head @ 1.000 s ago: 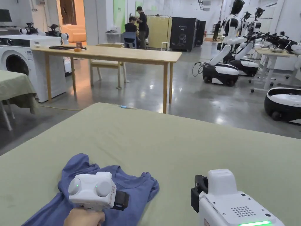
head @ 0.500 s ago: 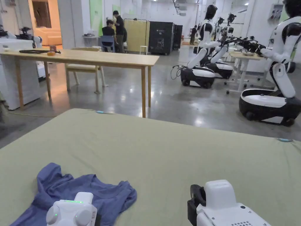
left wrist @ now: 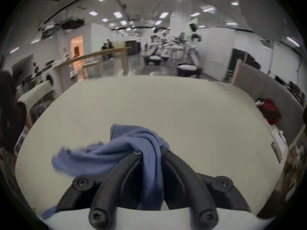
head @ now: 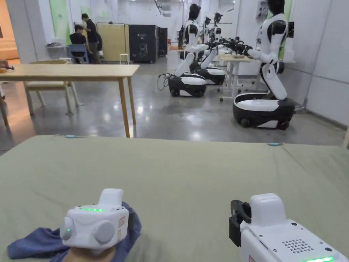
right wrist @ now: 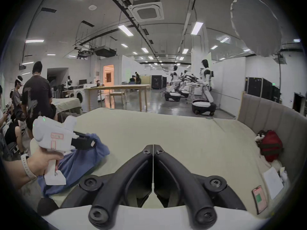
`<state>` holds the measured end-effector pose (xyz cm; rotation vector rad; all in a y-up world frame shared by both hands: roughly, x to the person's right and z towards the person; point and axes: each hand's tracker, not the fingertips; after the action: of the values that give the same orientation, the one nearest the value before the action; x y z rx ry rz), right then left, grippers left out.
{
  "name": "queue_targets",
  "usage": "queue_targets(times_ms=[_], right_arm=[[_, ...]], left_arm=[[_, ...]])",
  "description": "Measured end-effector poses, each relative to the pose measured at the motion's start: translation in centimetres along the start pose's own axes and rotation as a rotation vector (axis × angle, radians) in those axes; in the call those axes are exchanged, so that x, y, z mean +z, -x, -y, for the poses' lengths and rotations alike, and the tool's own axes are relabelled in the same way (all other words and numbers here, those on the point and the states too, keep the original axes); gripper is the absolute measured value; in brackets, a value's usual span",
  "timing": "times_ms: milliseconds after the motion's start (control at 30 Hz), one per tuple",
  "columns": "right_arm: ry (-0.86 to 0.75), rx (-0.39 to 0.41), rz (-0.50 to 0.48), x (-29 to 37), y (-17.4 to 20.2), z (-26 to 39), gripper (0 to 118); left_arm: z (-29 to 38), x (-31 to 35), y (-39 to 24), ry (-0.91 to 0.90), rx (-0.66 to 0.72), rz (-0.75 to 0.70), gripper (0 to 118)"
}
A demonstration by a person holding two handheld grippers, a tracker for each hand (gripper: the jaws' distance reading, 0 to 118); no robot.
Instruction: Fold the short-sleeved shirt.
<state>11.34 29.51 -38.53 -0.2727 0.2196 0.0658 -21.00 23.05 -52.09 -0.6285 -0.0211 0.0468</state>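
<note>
Nearest, the left gripper (left wrist: 150, 152), matte black curved jaws on a smooth white plastic body, is clamped on a soft blue knit short-sleeved shirt (left wrist: 116, 150); both jaws press a thick bunched fold of the cloth between them. The shirt is crumpled into a ropey, wrinkled mass rather than spread flat. In the left gripper view its long axis runs from the jaws out toward the left, ending in a loose, blurred edge over the pale green bedsheet (head: 191, 177). In the head view it lies at the near left of the sheet, partly under the gripper. The right gripper (right wrist: 153, 148) hovers beside it, well apart from the shirt, its jaws pressed together with nothing between them. The sheet is matte with shallow creases. Farther off, at its right edge, rests a rumpled red bag (right wrist: 270, 148) against a grey padded headboard (right wrist: 272, 115). Beyond, a long wooden table (head: 71, 71) stands on glossy concrete, with white wheeled robots (head: 262, 102) behind.
</note>
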Motion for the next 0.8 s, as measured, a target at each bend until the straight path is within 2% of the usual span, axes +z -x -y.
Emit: queue_targets(times_ms=[200,367,500,633,667,700,733,767,800], right_arm=[[0.001,-0.006,0.159,3.5,-7.8,0.5,2],[0.019,-0.02,0.255,6.0,-13.7,1.8,2],[0.048,-0.053,0.308,7.0,-17.0,3.3,2],[0.061,-0.063,0.32,7.3,-18.3,4.0,2],[0.06,-0.06,0.321,7.3,-18.2,4.0,2],[0.06,-0.052,0.317,7.3,-18.1,3.9,2],[0.062,-0.046,0.305,7.2,-18.0,3.9,2],[0.055,-0.043,0.294,7.1,-17.6,3.8,2],[0.047,-0.041,0.287,7.0,-17.1,3.7,2]], left_arm=[[-4.2,0.1,-18.5,-0.08,-0.124,0.257,13],[-0.6,-4.2,-31.2,0.06,-0.287,0.328,13],[5.5,-9.2,-36.2,0.287,-0.321,0.307,13],[7.0,-8.6,-36.6,0.267,-0.245,0.272,14],[6.9,-7.9,-36.2,0.252,-0.209,0.299,26],[6.8,-6.9,-35.7,0.23,-0.19,0.325,77],[5.8,-5.7,-34.5,0.225,-0.191,0.336,110],[5.6,-4.0,-33.6,0.185,-0.189,0.354,118],[5.3,-1.8,-32.4,0.116,-0.191,0.356,114]])
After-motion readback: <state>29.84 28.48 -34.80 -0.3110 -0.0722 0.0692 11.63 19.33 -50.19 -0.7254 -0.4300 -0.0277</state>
